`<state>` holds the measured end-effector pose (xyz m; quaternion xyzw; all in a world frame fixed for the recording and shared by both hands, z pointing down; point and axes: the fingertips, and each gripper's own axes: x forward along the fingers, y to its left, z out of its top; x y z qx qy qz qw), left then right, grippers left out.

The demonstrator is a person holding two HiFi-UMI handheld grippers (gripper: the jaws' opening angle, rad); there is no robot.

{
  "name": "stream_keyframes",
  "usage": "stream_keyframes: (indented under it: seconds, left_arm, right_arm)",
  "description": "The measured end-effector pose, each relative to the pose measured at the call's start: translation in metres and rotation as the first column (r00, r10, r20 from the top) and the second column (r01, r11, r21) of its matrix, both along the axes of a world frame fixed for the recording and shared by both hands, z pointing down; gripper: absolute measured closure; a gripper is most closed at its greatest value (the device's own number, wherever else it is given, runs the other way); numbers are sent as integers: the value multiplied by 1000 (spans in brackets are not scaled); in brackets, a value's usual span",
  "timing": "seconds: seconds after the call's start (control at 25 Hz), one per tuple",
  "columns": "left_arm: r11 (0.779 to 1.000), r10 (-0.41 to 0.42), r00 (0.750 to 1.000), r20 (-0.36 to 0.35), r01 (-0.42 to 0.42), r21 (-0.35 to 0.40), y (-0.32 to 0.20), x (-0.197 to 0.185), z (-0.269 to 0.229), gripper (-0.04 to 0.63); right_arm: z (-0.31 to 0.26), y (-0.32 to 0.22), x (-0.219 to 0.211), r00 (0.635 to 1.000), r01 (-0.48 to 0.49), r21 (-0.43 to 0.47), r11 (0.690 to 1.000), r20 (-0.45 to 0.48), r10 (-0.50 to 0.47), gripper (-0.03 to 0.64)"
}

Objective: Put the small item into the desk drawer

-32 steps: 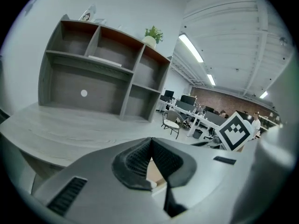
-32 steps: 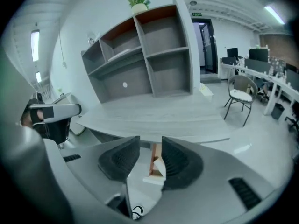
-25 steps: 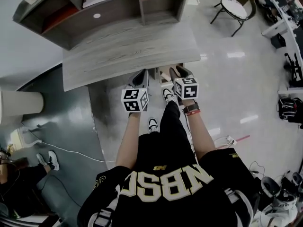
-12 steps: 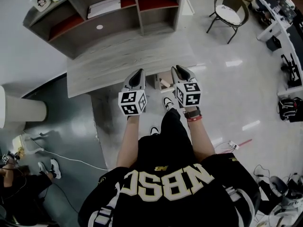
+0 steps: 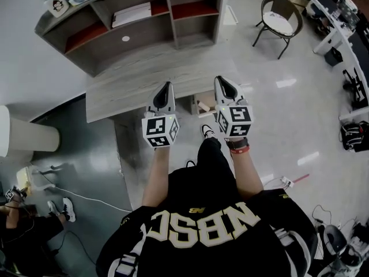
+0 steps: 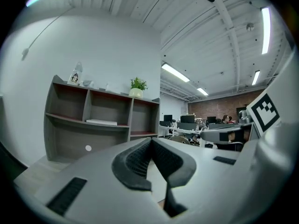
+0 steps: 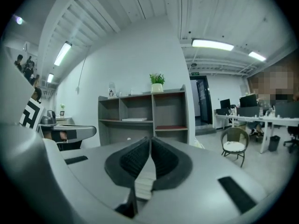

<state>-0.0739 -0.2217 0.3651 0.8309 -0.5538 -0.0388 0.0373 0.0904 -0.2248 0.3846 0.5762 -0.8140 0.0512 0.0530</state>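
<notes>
White wall (image 6: 107,45); grey shelf unit (image 5: 138,36) against it; glossy pale floor (image 5: 288,114); round chair (image 5: 281,9); ceiling strip lights (image 7: 212,44).

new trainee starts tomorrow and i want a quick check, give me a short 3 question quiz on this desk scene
1. True or false: the drawer under the desk is pulled open.
2. What stands on top of the shelf unit? A) a potted plant B) a lamp C) a monitor
3. In the head view, which piece of furniture stands on the floor off to the desk's right?

Key: 1 true. 2 A. 3 the chair.
</notes>
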Motion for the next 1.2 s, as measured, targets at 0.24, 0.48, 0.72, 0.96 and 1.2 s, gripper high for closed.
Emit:
stream_keyframes:
  seconds: [0.24,0.48,0.72,0.96,1.2]
  left_arm:
    - [1000,-7,1000,6,7,31,3,-6,-12,583]
    - [1000,21,1000,-17,-20,15,0,-3,-14,583]
    - [999,39,999,-4,-39,10,1,6,-9,583]
    - [1000,27,1000,-9,-27,-9,-3,2,-1,583]
    - [998,25,1000,-15,-26,-55,-11,0,11,583]
  right_arm:
    - [-18,2,-6,1000,-12,47,999,-17,13,609]
    - [-15,0,-10,1000,2,26,1000,20,-2,609]
    - [-10,0,-9,1000,5,8,1000,15,-5,609]
    - [-3,-3,-11,1000,14,-15,1000,12,-13,609]
    - [5,-11,-7,1000,13,-34,999,16,-13,609]
